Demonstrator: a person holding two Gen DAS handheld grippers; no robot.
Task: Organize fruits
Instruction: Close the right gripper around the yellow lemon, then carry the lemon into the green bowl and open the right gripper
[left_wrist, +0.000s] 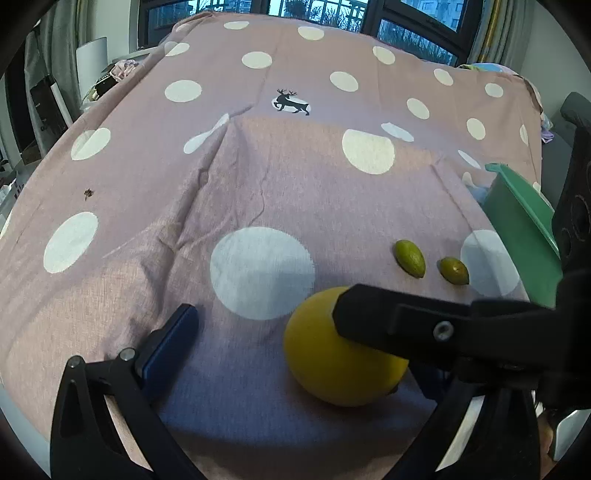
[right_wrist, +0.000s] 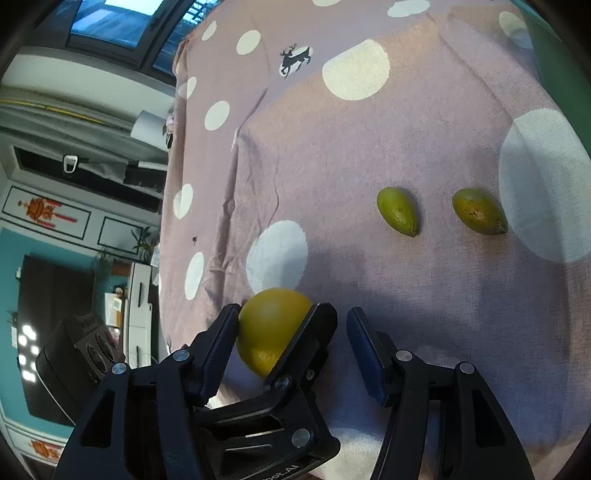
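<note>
A yellow lemon (left_wrist: 325, 365) (right_wrist: 271, 325) lies on the pink dotted cloth (left_wrist: 258, 177). My left gripper (left_wrist: 291, 325) is open around it. Its left pad (left_wrist: 173, 343) stands well clear, and its right finger (right_wrist: 314, 332) rests against the lemon's right side. My right gripper (right_wrist: 291, 314) is also open. Its left finger (left_wrist: 388, 317) (right_wrist: 221, 339) touches the lemon's other side, while its right pad (right_wrist: 364, 354) touches nothing. Two small green fruits (left_wrist: 409, 257) (left_wrist: 453, 270) lie side by side beyond the lemon, also in the right wrist view (right_wrist: 398, 211) (right_wrist: 478, 211).
A green container (left_wrist: 517, 229) (right_wrist: 557, 62) stands at the cloth's right edge, past the green fruits. The two grippers cross each other over the lemon. Windows lie behind the far edge of the cloth, and furniture stands off its left side.
</note>
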